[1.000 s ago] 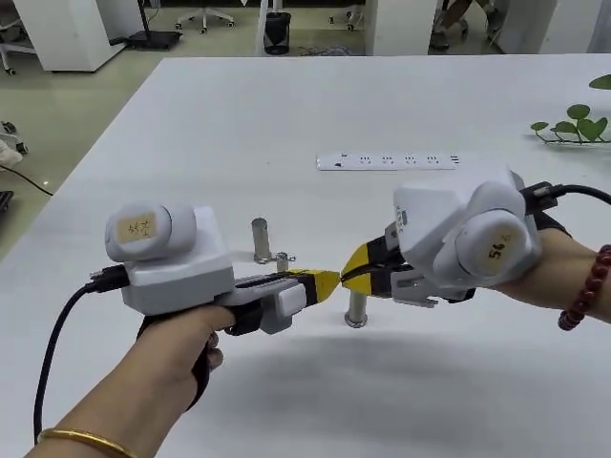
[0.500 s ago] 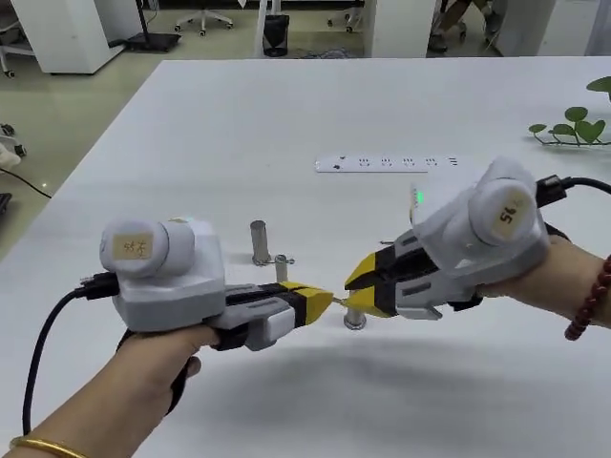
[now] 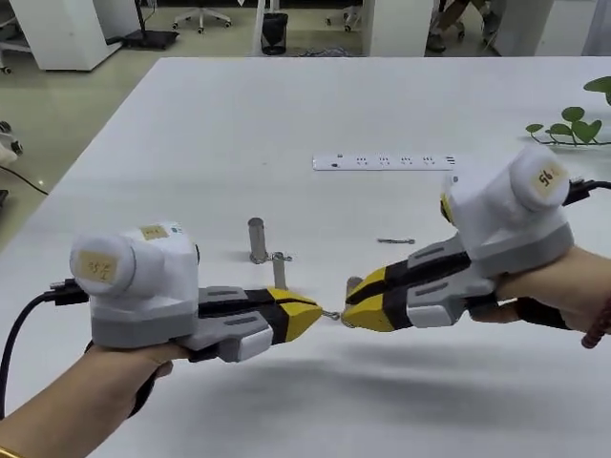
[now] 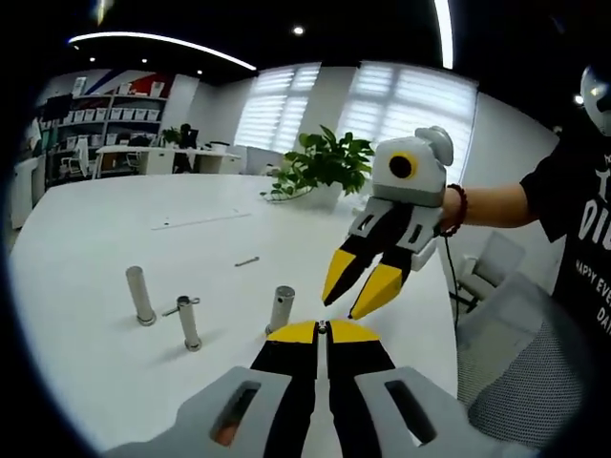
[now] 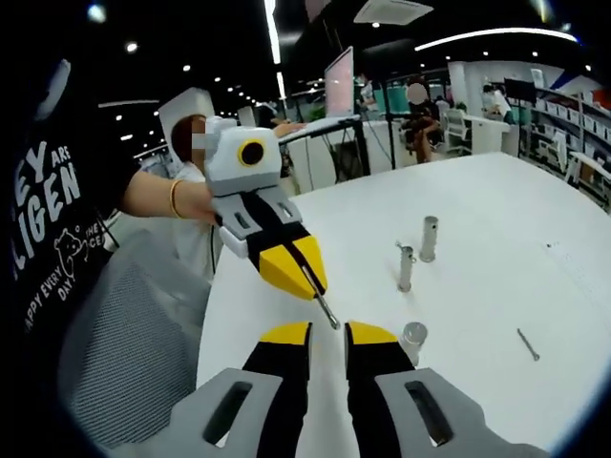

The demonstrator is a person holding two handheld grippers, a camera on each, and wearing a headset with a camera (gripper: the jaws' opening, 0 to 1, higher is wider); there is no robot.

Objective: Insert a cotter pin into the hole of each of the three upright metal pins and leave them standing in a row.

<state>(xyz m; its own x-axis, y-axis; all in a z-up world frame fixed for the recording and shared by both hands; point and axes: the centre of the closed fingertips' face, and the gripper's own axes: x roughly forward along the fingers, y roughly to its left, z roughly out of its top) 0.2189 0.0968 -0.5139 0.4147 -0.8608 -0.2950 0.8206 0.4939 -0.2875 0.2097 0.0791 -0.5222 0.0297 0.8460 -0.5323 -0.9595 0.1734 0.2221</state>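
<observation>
The left claw (image 3: 316, 313) is clenched on the cotter pin (image 5: 326, 309). The right claw (image 3: 350, 307) has parted and drawn back, so threading the nearest upright metal pin (image 4: 280, 307) seems next.

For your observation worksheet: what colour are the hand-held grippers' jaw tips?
Yellow, on black bodies; clearest on the right hand-held gripper in the left gripper view.

left gripper (image 3: 313, 316), right gripper (image 3: 350, 311): grey-white, black jaws, yellow tips. black cable (image 3: 21, 322) at 9 o'clock. bead bracelet (image 4: 462, 208), black tee (image 4: 571, 215).
</observation>
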